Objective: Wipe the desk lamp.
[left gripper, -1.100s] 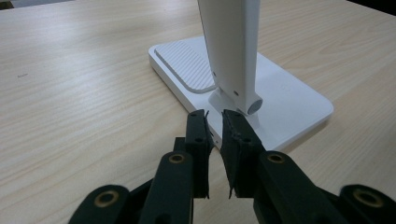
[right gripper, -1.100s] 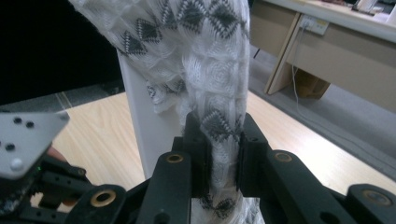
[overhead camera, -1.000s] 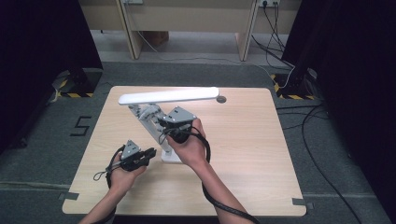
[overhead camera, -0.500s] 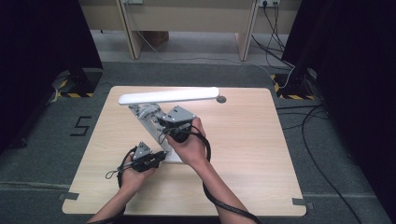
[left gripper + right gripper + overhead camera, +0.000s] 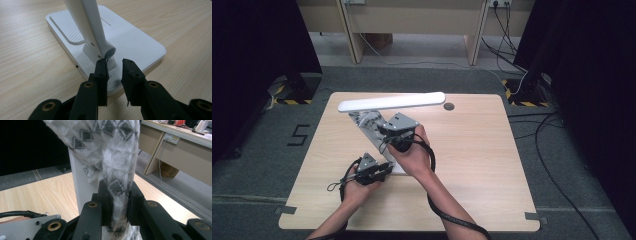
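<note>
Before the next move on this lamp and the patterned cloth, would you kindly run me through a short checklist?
1. Right gripper shut on the patterned cloth: ok.
2. Cloth draped on the lamp arm, hanging in front of it: ok.
3. Left gripper free of the lamp: ok; its jaws have just been opening, a gap shows, with only the arm's hinge end just beyond the tips.
4. Lamp base flat on the table: ok.
5. Lamp head level above the table: ok.
6. Cloth snagged anywhere on the arm: cannot tell.
</note>
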### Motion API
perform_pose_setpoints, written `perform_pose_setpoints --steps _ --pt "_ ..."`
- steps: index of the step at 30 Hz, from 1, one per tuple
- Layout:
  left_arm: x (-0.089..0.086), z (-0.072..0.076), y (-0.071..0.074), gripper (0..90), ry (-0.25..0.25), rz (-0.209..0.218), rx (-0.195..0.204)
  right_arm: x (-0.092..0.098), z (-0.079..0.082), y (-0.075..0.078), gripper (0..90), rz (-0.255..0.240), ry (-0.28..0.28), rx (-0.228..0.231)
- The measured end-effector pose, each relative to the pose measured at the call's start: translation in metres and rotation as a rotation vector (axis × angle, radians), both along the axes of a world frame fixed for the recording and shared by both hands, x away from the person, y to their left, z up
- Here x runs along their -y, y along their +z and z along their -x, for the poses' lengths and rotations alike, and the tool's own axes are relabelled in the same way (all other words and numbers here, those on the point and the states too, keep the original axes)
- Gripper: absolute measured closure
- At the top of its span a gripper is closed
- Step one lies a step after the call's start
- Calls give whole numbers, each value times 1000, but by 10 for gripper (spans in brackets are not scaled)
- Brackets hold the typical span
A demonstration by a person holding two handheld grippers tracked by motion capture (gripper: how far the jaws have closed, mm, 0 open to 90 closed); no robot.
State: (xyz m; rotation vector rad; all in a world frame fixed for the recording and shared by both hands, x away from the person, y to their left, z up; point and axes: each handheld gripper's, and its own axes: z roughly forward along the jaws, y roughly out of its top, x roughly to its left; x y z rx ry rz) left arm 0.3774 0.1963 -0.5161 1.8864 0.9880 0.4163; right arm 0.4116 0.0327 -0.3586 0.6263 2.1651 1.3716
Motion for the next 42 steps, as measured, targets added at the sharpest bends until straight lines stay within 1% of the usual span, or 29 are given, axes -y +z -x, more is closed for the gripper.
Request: perform_pose_setpoints --steps 2,6,8,12,15,18,22,24,25,26,27,28,30,31,33,35,38,42 --pt "1 0 0 731 4 -2 4 0 0 0 775 0 1 -6" --pt "1 1 -1 732 3 -8 11 0 0 0 775 -4 -1 0" --pt "2 1 -2 731 5 -3 17 0 1 0 775 -2 0 3" --pt "4 2 -2 733 0 -8 22 -2 1 1 775 -13 -1 2" --pt "4 2 -2 736 2 1 21 -4 1 1 775 -13 1 7" --pt "4 2 -2 738 8 -1 22 -5 0 2 775 -12 3 5" --pt "3 3 -2 737 26 -5 25 -6 1 4 775 -20 4 13" --pt "1 3 -2 740 38 -3 23 -6 1 5 775 -16 9 19" --pt "1 3 -2 741 38 1 23 -6 1 5 775 -20 5 11" --pt "1 3 -2 744 38 0 23 -6 1 5 775 -24 2 14" --pt "1 2 -2 745 36 0 22 -6 0 6 775 -18 9 25" --pt "1 2 -2 747 35 -3 22 -6 1 6 775 -23 3 18" --pt "1 1 -1 748 35 -7 20 -5 0 6 775 -18 7 26" --pt "1 1 -1 748 34 -8 18 -6 1 6 775 -22 4 21" --pt "1 0 -1 749 39 -8 14 -5 1 6 775 -22 3 16" --pt "1 0 -1 751 47 -18 22 -5 0 6 775 -18 12 19" --pt "0 -1 -1 750 60 -11 24 -5 0 7 775 -17 13 22" --pt "-1 -2 -1 750 50 -15 22 -7 1 7 776 -27 11 20"
